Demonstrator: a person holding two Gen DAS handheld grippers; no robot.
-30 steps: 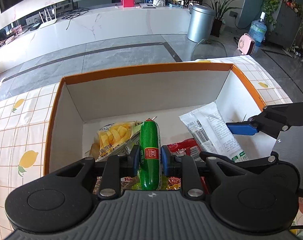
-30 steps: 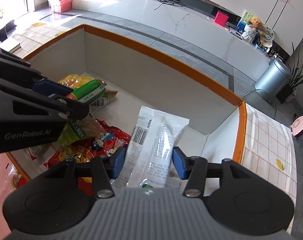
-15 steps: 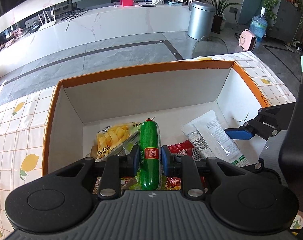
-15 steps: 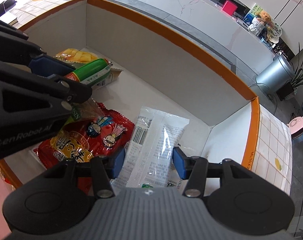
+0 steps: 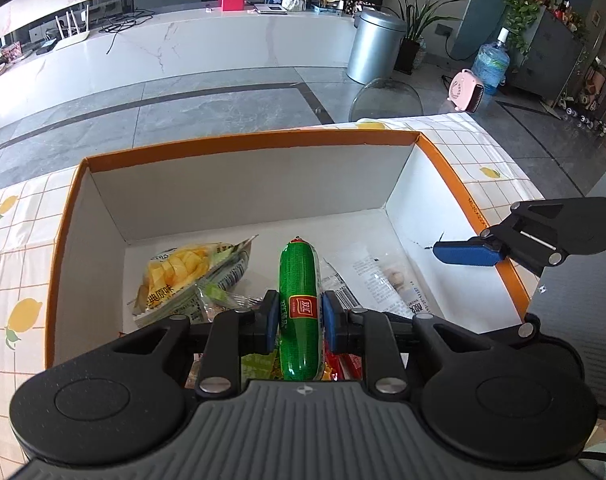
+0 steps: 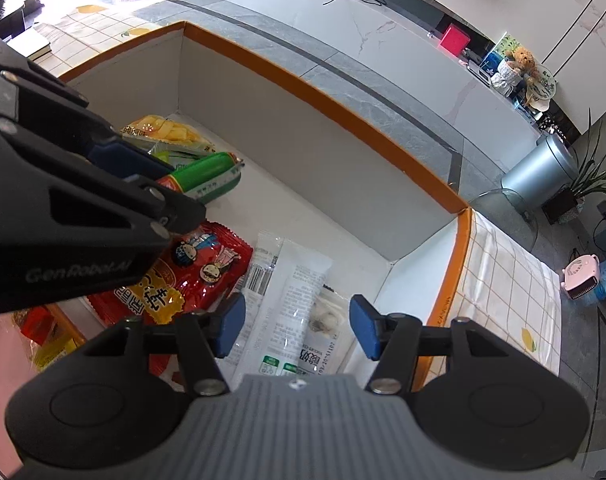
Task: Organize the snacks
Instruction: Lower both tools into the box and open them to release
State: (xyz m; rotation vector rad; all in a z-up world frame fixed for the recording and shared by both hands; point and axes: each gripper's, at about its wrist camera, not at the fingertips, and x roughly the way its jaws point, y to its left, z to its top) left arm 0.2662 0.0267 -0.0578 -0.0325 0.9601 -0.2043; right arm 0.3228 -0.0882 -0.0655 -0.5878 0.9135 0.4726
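Observation:
My left gripper (image 5: pixel 299 316) is shut on a green sausage stick (image 5: pixel 299 292) and holds it above the floor of the white box with the orange rim (image 5: pixel 247 142). The sausage also shows in the right wrist view (image 6: pixel 205 178). My right gripper (image 6: pixel 295 330) is open and empty, raised above a white clear-window packet (image 6: pixel 299 300) that lies flat at the box's right end; the packet also shows in the left wrist view (image 5: pixel 379 276). A yellow chips bag (image 5: pixel 183 272) lies at the left and a red snack bag (image 6: pixel 191 276) near the front.
The box stands on a tablecloth with a lemon print (image 5: pixel 15 312). The box's walls (image 5: pixel 263 196) stand high around the snacks. More packets (image 6: pixel 47 340) lie outside the box at the front left. Beyond are grey floor, a metal bin (image 5: pixel 375 52) and a pink heater (image 5: pixel 467 90).
My right gripper has lifted up and back off the white packet, and its jaws stand wider apart. My left gripper has risen a little, the green sausage still in it.

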